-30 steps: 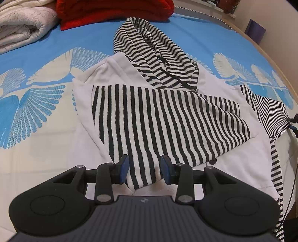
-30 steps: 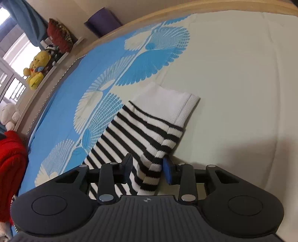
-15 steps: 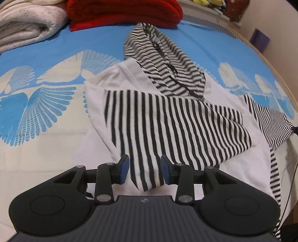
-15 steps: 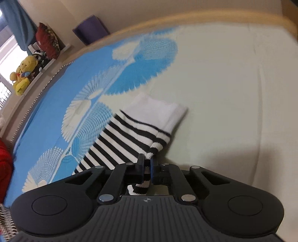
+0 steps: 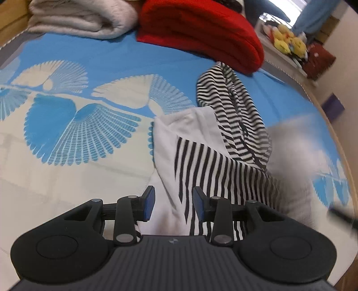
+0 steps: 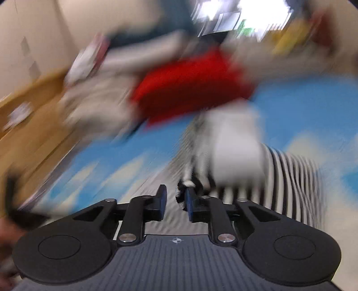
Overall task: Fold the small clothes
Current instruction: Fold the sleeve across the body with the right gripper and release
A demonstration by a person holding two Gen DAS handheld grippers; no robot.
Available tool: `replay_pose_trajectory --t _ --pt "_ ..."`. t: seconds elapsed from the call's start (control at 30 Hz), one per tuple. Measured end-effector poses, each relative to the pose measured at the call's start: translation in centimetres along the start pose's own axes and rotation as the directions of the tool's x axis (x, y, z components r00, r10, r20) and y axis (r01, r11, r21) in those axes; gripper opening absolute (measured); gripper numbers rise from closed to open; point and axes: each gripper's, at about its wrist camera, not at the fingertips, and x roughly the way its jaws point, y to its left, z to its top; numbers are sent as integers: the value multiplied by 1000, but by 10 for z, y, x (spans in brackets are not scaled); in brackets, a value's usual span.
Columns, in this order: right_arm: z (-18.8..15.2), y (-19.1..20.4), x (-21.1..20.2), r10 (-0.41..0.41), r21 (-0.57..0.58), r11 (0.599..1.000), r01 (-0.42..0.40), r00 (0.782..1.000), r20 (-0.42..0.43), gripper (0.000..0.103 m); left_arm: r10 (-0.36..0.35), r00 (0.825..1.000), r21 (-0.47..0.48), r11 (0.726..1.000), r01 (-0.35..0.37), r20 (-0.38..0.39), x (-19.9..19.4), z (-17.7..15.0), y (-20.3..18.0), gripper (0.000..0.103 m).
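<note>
A small white hoodie (image 5: 190, 134) with black-and-white striped sleeves and a striped hood (image 5: 232, 94) lies on the blue and cream bedsheet. One striped sleeve (image 5: 223, 172) is folded across its body. My left gripper (image 5: 173, 201) is open, low over the hoodie's near edge, with cloth between its blue pads but not pinched. In the blurred right wrist view, my right gripper (image 6: 175, 199) has its jaws partly apart, with the other striped sleeve (image 6: 235, 161) and its white cuff hanging off the right pad (image 6: 188, 201).
A folded red blanket (image 5: 201, 31) and a folded cream blanket (image 5: 80, 15) lie at the bed's far end. Plush toys (image 5: 288, 40) sit on a ledge at the far right. The bed's wooden rim (image 5: 344, 156) curves along the right.
My right gripper shut on the striped sleeve's cuff, lifted it and swung fast across toward the hoodie; its jaws now stand partly apart. My left gripper stayed open and shifted left along the hoodie.
</note>
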Motion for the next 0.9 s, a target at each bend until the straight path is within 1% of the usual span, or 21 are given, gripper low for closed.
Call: replay_pose_trajectory --t 0.03,0.07,0.13,0.17,0.2,0.23,0.3,0.33,0.37,0.43,0.5,0.6,0.67,0.7,0.73,0.77,0.8,0.83,0.87,0.9 --pt "-8 9 3 6 20 1000 -5 1000 -28 22 0 1000 -9 1000 0 -4 1 0 2 41" --pt "-17 14 4 8 40 999 -6 998 -58 23 -1 1000 -14 1000 1 -9 3 -1 3 41" --pt "-29 14 4 -21 58 998 27 994 -103 27 -10 1000 -28 1000 9 -20 6 -3 5 41" --pt "-33 11 2 -42 71 996 49 994 -96 30 -17 1000 -35 999 16 -27 8 -4 5 41" --pt "-38 4 0 -66 85 994 73 994 -83 35 -22 999 -45 999 21 -34 11 -6 5 41" --pt "-41 -6 -1 -92 104 990 100 993 -72 38 -27 999 -55 998 25 -42 14 -7 6 41" --pt "-54 -25 3 -162 135 976 174 983 -90 38 -35 997 -79 996 30 -63 24 -10 7 41" --pt "-57 -38 7 -205 166 961 223 971 -118 39 -36 996 -92 995 29 -76 30 -11 8 41" --pt "-62 -49 9 -216 202 949 241 967 -137 40 -33 995 -103 994 24 -91 37 -13 9 41" --pt "-64 -69 16 -205 277 928 248 963 -174 40 -23 992 -121 993 8 -124 52 -17 10 41" --pt "-64 -87 20 -241 321 900 296 950 -199 40 -14 989 -132 991 -6 -150 66 -22 13 41" --pt "-66 -106 25 -282 322 882 345 932 -228 40 12 980 -149 988 -43 -201 85 -29 19 39" --pt "-68 -111 24 -301 309 876 370 921 -248 40 9 977 -152 987 -42 -211 93 -32 20 39" --pt "-69 -114 22 -302 309 875 372 920 -251 40 17 977 -139 989 -48 -212 95 -32 19 39" --pt "-69 -117 22 -299 314 874 371 919 -255 40 28 977 -120 991 -54 -209 96 -32 17 35" --pt "-69 -119 23 -291 322 873 368 920 -261 40 32 979 -100 994 -53 -203 95 -32 14 29" --pt "-68 -121 23 -283 330 872 363 922 -266 40 22 980 -85 996 -40 -199 95 -31 12 14" --pt "-68 -123 23 -279 334 870 362 921 -270 40 25 981 -65 997 -38 -190 92 -31 8 4" --pt "-67 -121 24 -284 332 869 367 919 -274 40 39 985 -42 998 -47 -167 87 -29 5 4" --pt "-67 -121 24 -290 327 868 374 916 -277 40 62 990 -25 998 -65 -127 79 -27 1 3"
